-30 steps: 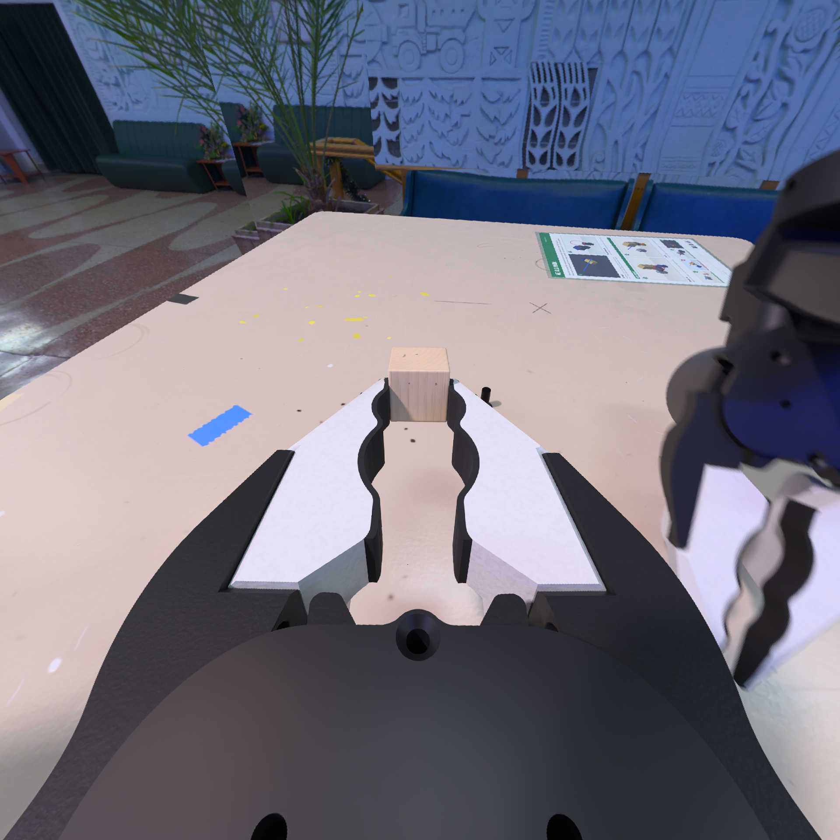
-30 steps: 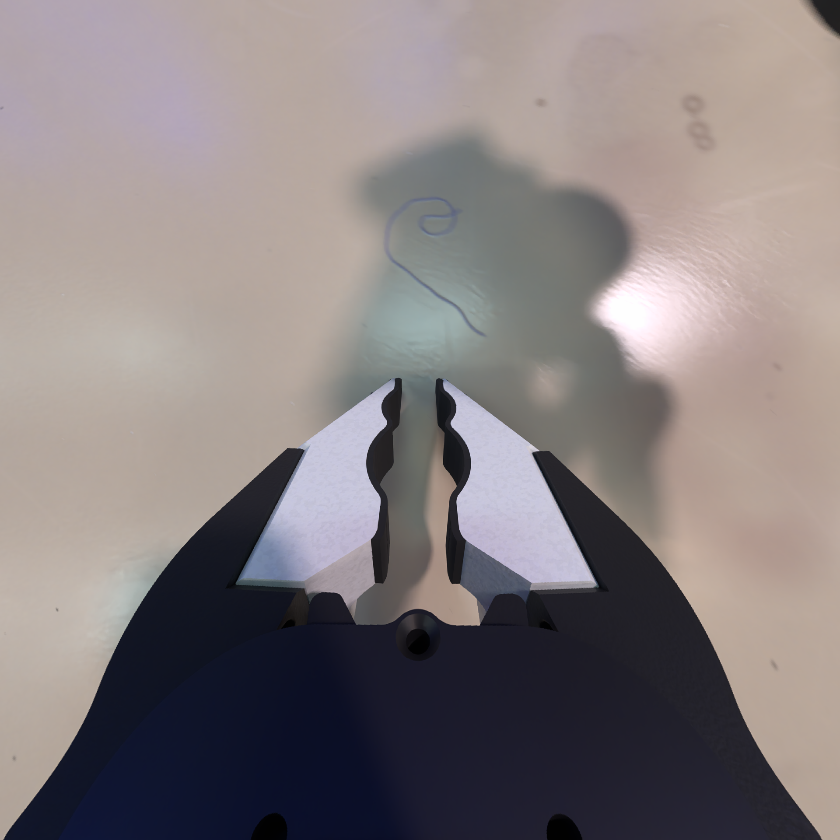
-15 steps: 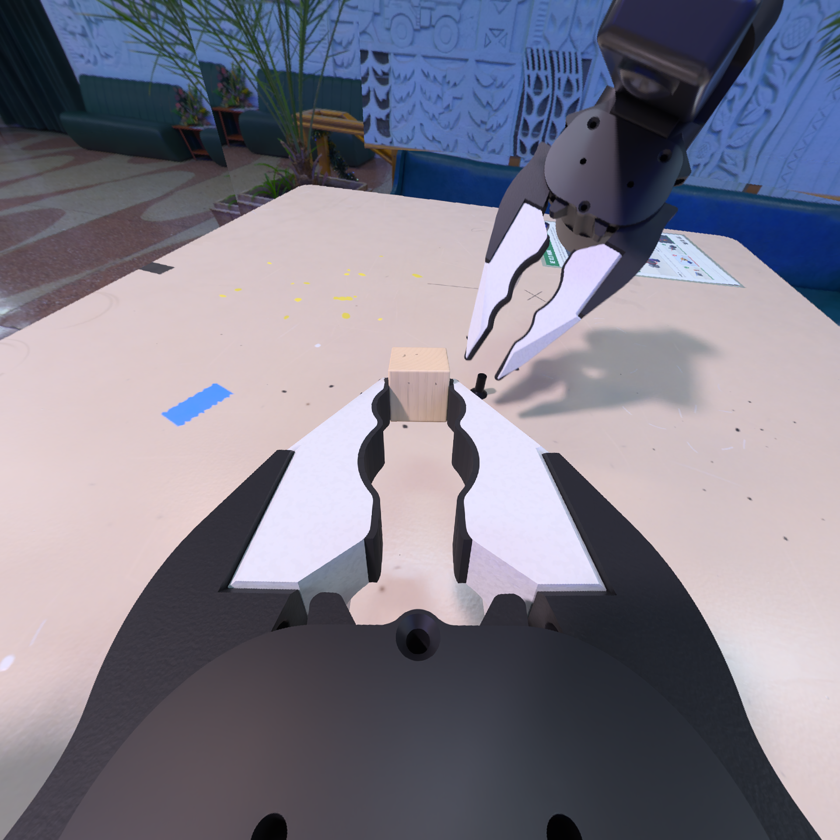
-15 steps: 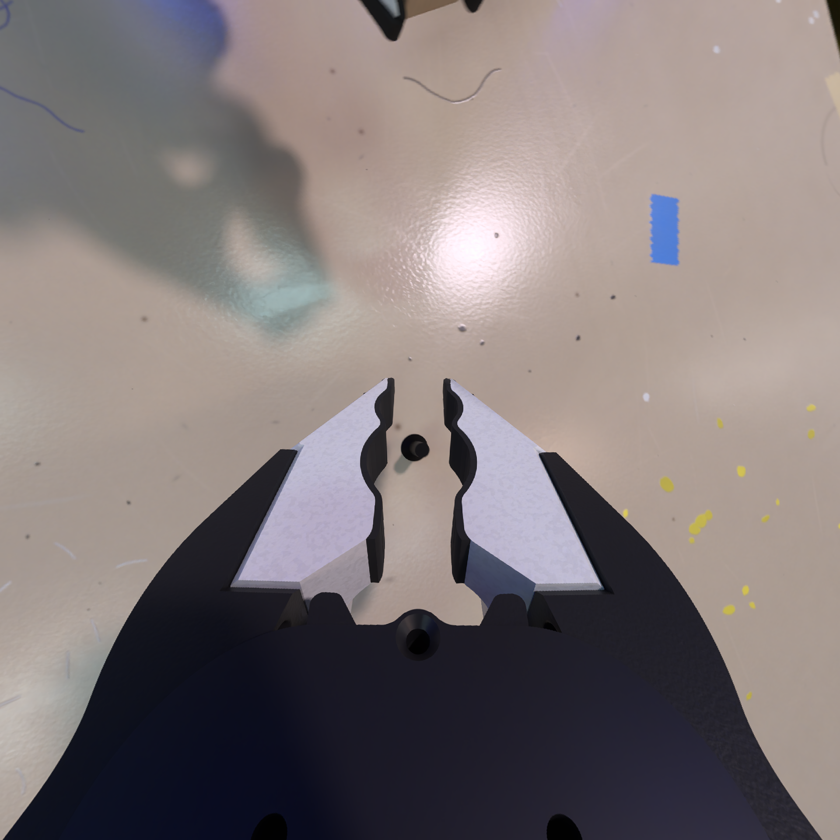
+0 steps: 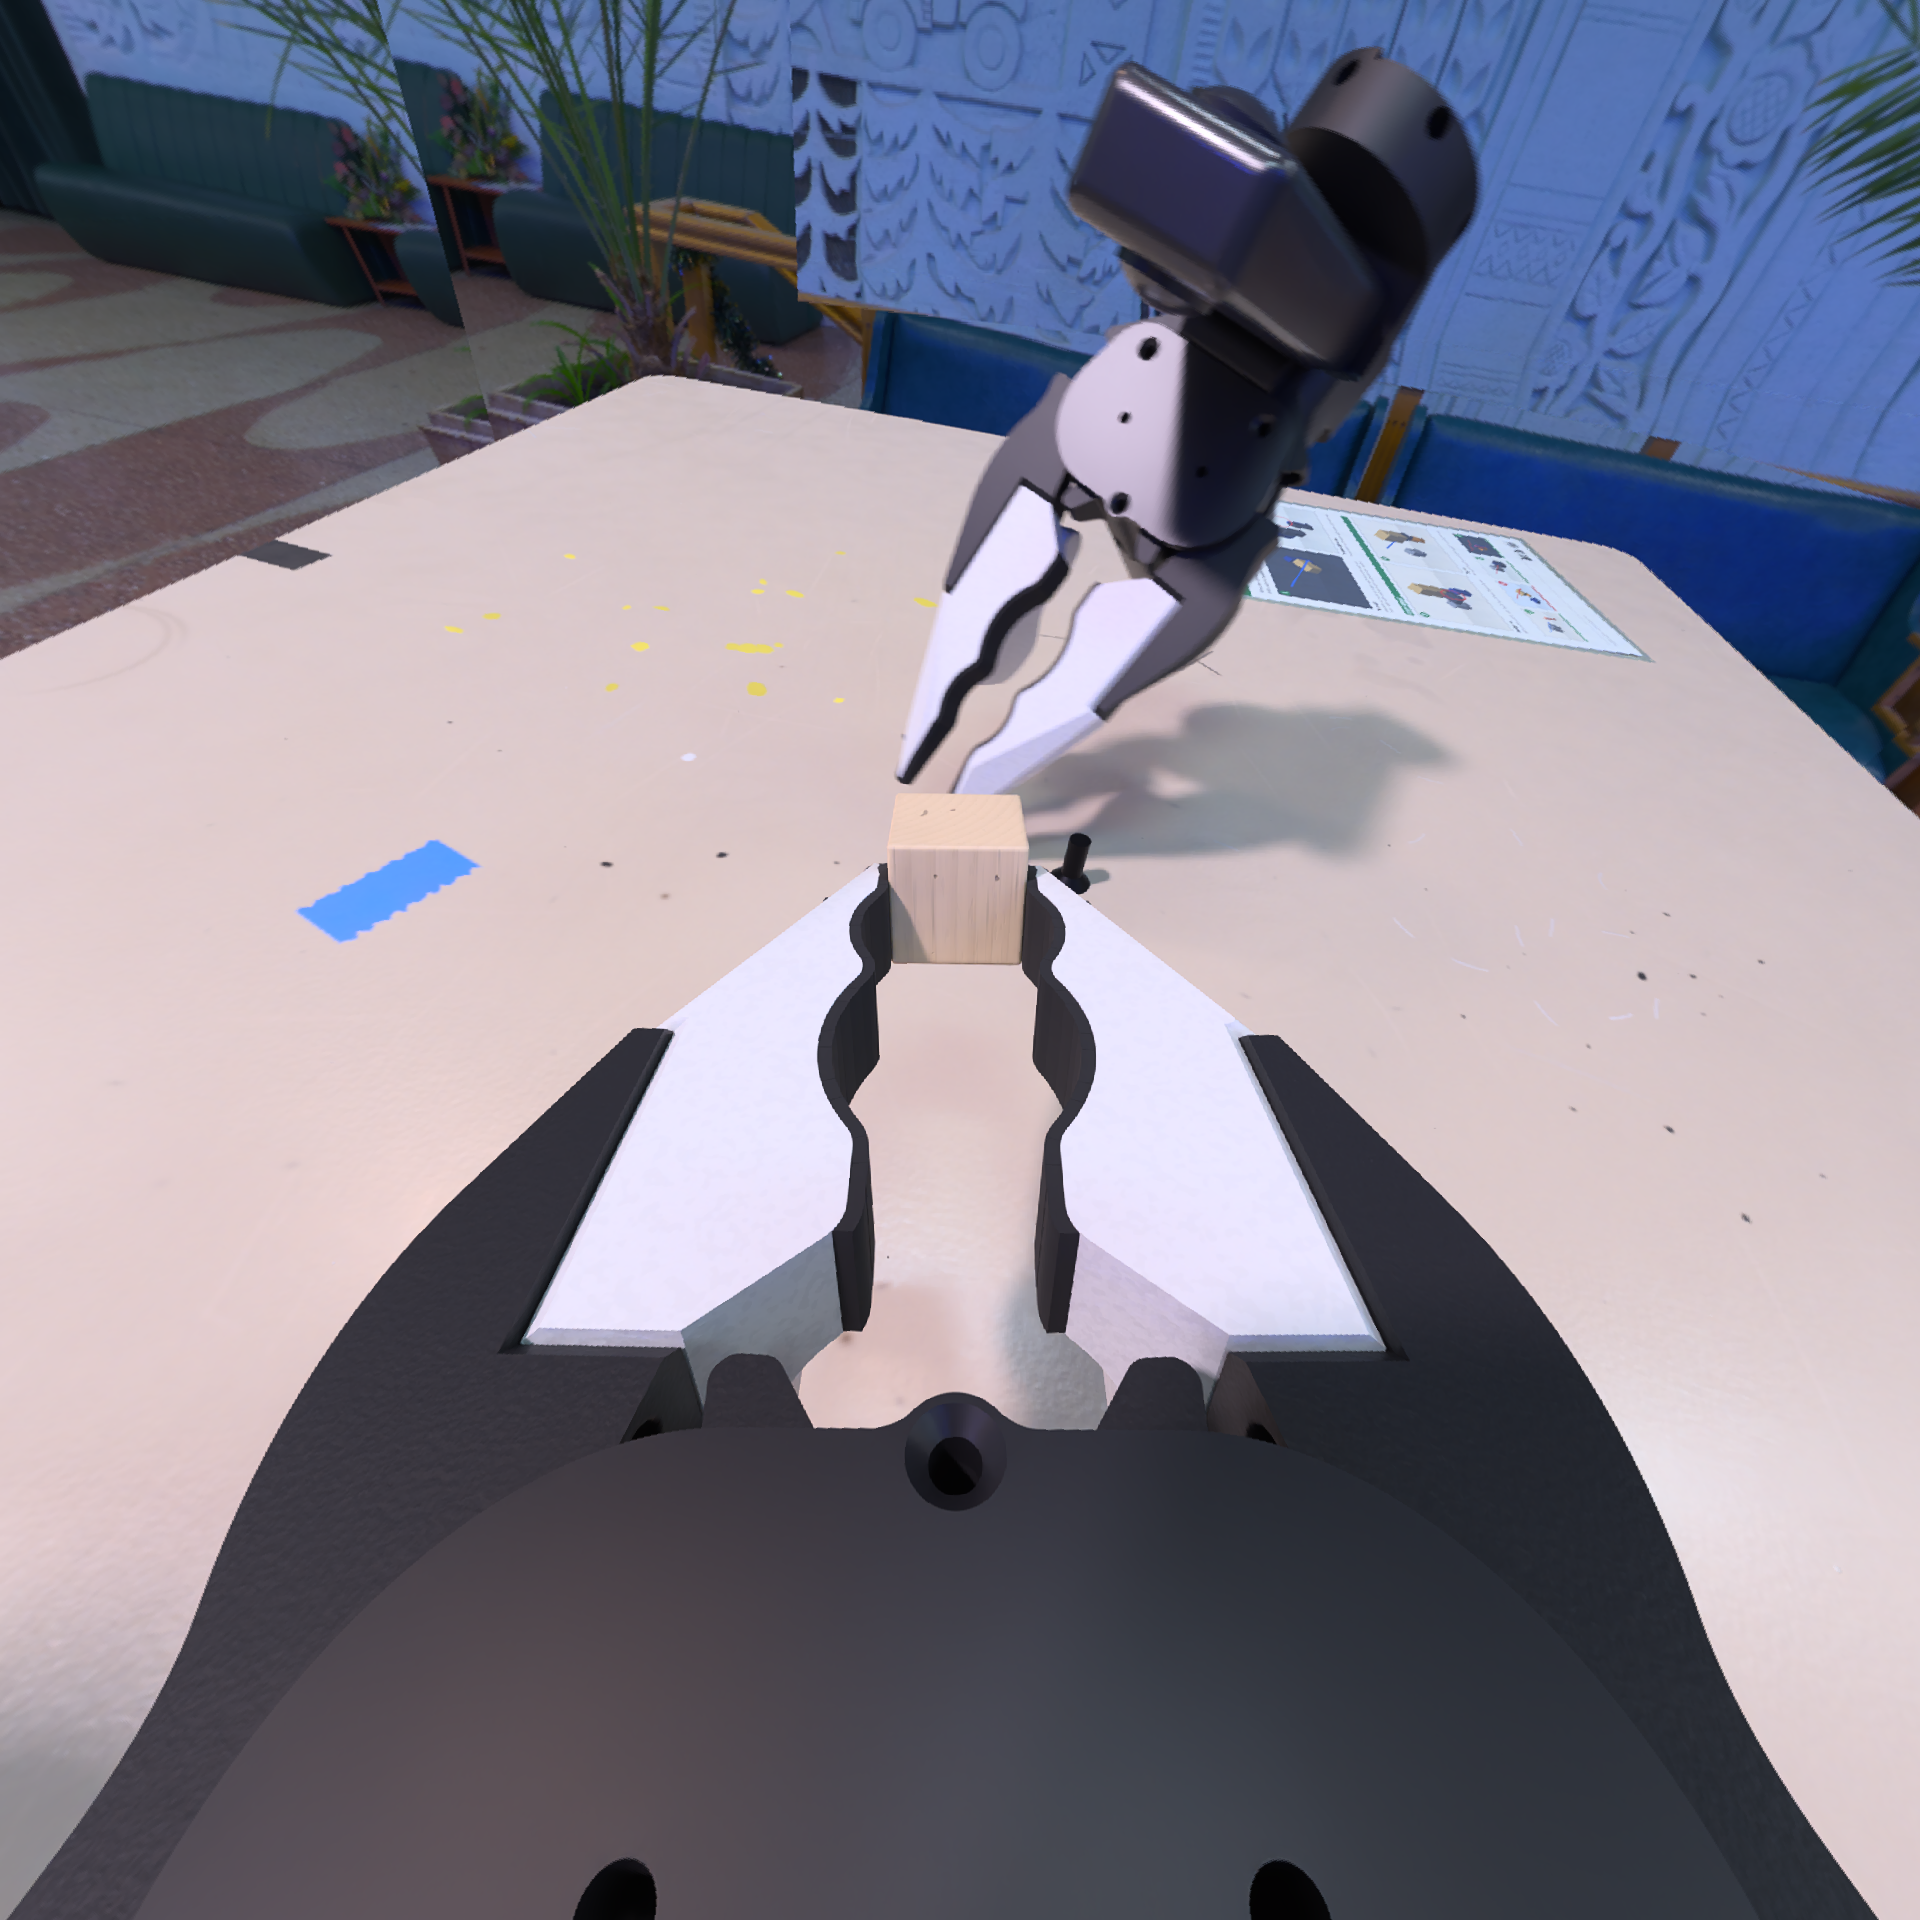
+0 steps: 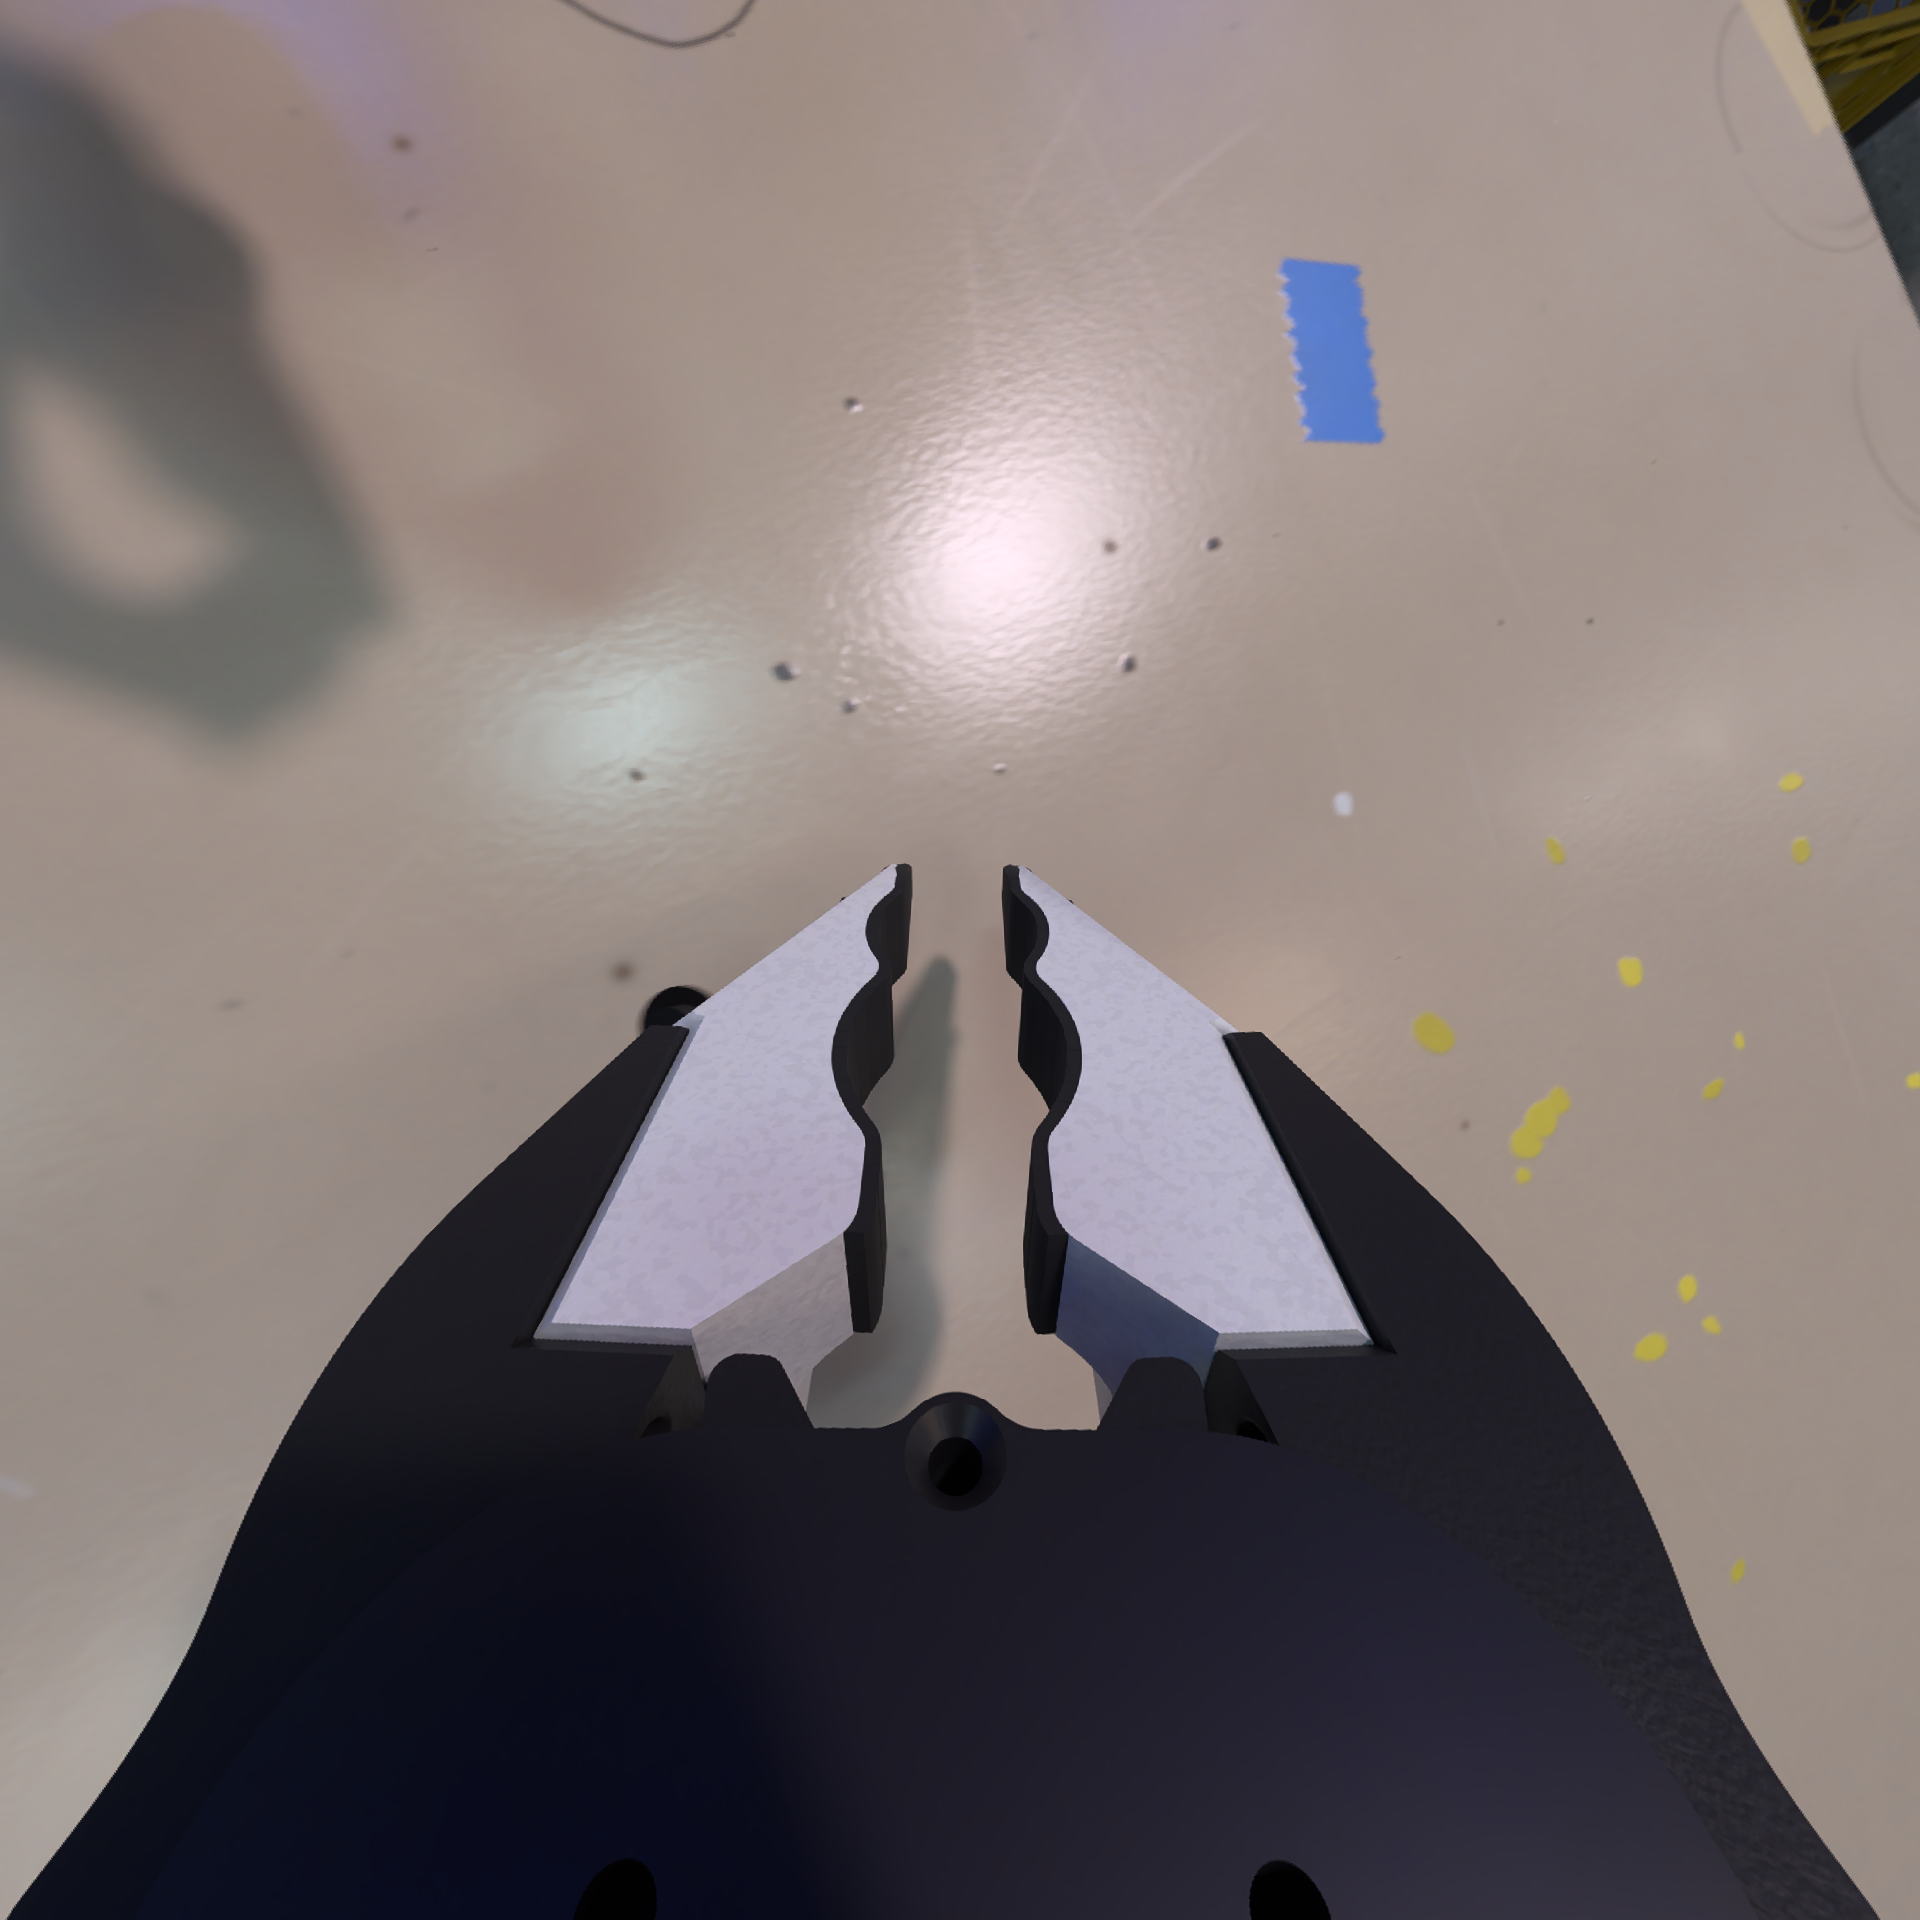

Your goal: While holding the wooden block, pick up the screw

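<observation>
right gripper (image 6: 956,873) shifted off screw (image 6: 673,1006), now half-hidden beside fingers (image 6: 748,1091)

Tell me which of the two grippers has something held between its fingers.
The left gripper: its fingers clamp the pale wooden cube. The right gripper has only bare beige table between its parted fingers.

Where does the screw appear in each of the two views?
Left wrist view: the screw stands on the table just right of the wooden block.
Right wrist view: the screw peeks out at the left finger's outer edge.
Shared landmark: blue tape.
</observation>
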You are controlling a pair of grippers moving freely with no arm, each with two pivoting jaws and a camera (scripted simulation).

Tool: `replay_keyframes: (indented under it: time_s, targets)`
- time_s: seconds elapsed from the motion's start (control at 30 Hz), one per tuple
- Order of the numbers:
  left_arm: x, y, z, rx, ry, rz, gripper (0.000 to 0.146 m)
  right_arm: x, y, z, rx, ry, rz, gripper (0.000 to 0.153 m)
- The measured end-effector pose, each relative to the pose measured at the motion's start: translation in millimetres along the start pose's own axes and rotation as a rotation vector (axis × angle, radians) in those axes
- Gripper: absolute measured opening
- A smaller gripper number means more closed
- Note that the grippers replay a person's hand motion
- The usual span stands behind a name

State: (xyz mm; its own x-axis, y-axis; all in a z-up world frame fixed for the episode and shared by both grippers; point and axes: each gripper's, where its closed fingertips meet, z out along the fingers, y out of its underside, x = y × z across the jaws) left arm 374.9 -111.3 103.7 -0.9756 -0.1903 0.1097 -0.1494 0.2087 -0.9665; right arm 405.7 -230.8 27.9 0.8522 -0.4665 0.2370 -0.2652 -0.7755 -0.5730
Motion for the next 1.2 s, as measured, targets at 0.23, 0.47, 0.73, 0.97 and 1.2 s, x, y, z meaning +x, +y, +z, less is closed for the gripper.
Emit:
replay_keyframes:
  time_s: [0.23, 0.47, 0.73, 0.97, 1.2]
  targets:
    - [-2.1, 4.4, 1.6, -0.006, 0.018, -0.033, 0.024, 35.4, -7.6, 19.2, 0.016, -0.059, -0.065, 0.017]
    - [-1.1, 0.5, 0.3, 0.021, 0.039, -0.056, 0.024, 45.6, -8.7, 37.7, -0.018, -0.133, -0.039, 0.016]
    - [-2.0, 0.6, 0.1, 0.024, 0.044, -0.067, 0.024, 57.0, -13.4, 33.8, -0.005, -0.050, -0.104, 0.023]
    - [-1.5, 1.7, 1.0, 0.016, 0.045, -0.063, 0.024, 6.8, -9.6, 6.4, 0.000, -0.109, -0.317, 0.035]
    - [-0.8, 2.2, 1.6, 0.012, 0.047, -0.059, 0.024, -18.1, -4.6, -11.9, 0.030, -0.287, -0.243, 0.029]
